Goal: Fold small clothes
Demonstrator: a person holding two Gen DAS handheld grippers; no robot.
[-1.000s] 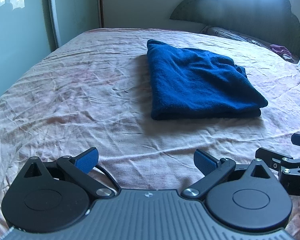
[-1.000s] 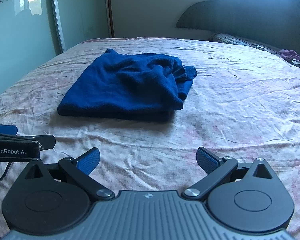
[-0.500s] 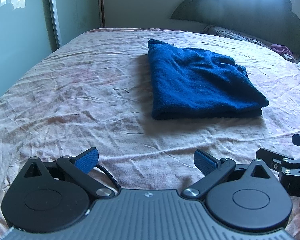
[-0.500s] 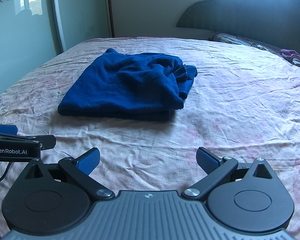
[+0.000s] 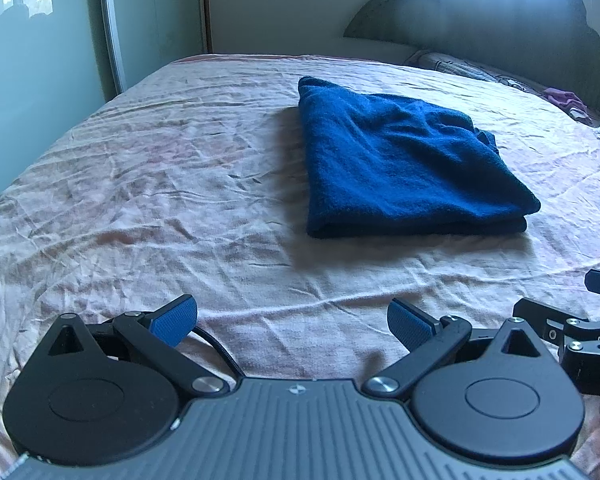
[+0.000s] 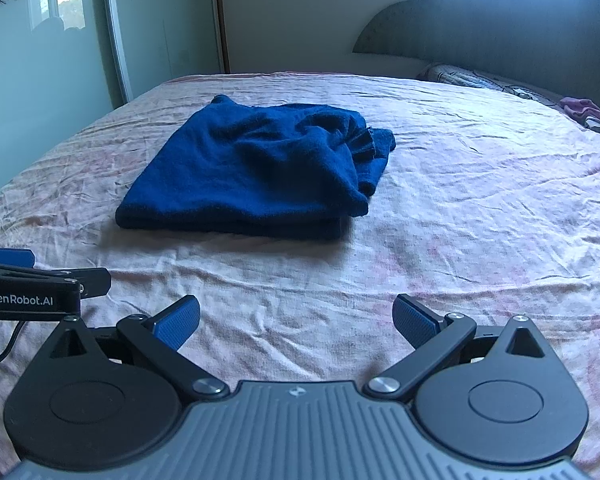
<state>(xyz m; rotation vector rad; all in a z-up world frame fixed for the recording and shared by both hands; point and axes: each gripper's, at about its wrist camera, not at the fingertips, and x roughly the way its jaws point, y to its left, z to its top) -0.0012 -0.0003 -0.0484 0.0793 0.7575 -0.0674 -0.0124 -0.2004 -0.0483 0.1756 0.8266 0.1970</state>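
garment [image 5: 400, 168]: fuzzy blue fleece | bedsheet [image 5: 160, 184]: wrinkled matt cloth

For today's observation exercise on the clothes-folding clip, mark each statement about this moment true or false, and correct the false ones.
1. The blue garment lies folded on the bed sheet. True.
2. The left tongs are shut on the garment. False: they are open, hold nothing, and are short of the garment over bare sheet.
3. The right tongs are open and empty. True.
4. The garment hangs over the edge of the bed. False: it lies wholly on the sheet, away from the edges.
5. A purple cloth lies far back near the headboard. True.
6. The garment is red. False: it is dark blue.
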